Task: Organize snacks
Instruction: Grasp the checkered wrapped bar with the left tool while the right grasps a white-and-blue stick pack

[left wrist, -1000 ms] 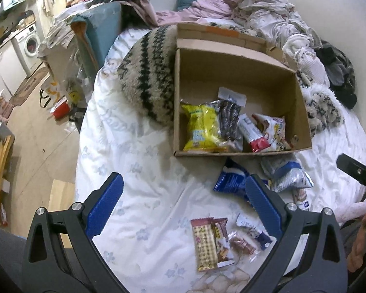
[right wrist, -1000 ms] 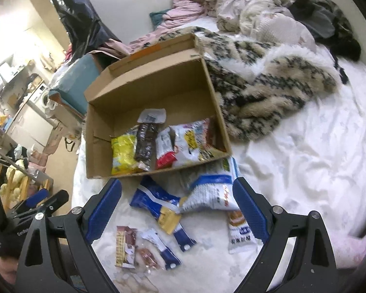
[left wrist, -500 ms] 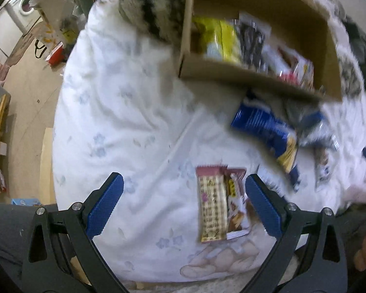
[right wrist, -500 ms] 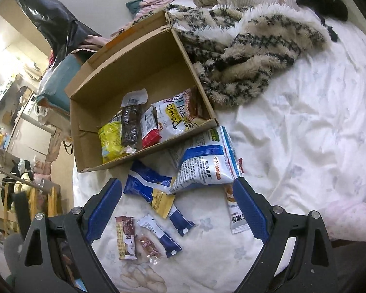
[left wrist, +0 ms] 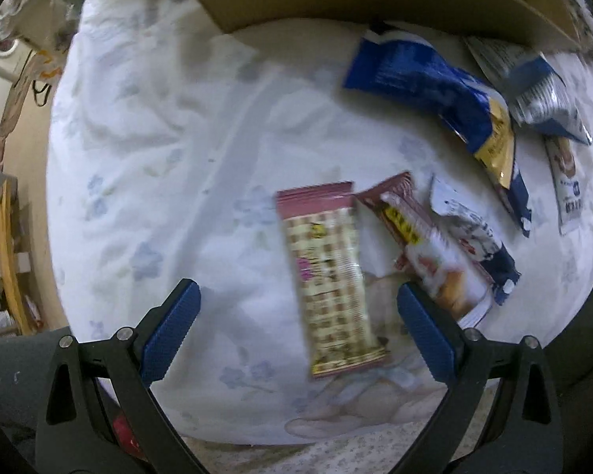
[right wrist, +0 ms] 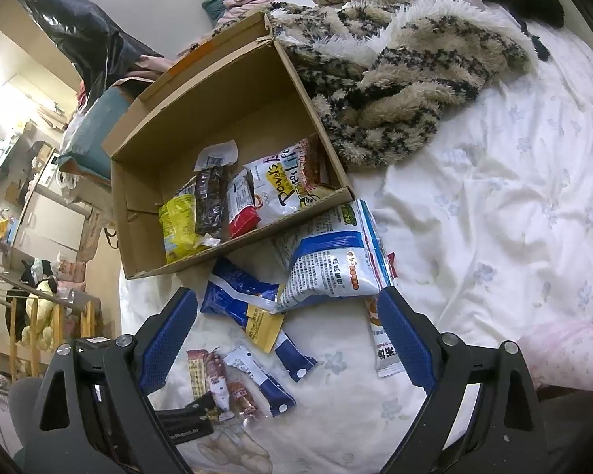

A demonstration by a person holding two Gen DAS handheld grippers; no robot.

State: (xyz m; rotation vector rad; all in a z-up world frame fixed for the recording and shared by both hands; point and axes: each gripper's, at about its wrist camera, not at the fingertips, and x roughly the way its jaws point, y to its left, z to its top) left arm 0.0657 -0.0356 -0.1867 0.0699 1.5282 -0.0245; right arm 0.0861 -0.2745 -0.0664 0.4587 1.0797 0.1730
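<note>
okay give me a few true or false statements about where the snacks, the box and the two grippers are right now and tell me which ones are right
1. The left gripper is open, with the checkered pink snack bar lying between its fingers. True.
2. The cardboard box has no snacks in it. False: several packets lie inside, including a yellow bag.
3. The right gripper is shut on the large white and blue bag. False: it is open and holds nothing.
4. The dark blue packet lies on the bed sheet outside the box. True.

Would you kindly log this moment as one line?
left gripper: open, over checkered bar | right gripper: open, empty | box: partly filled
</note>
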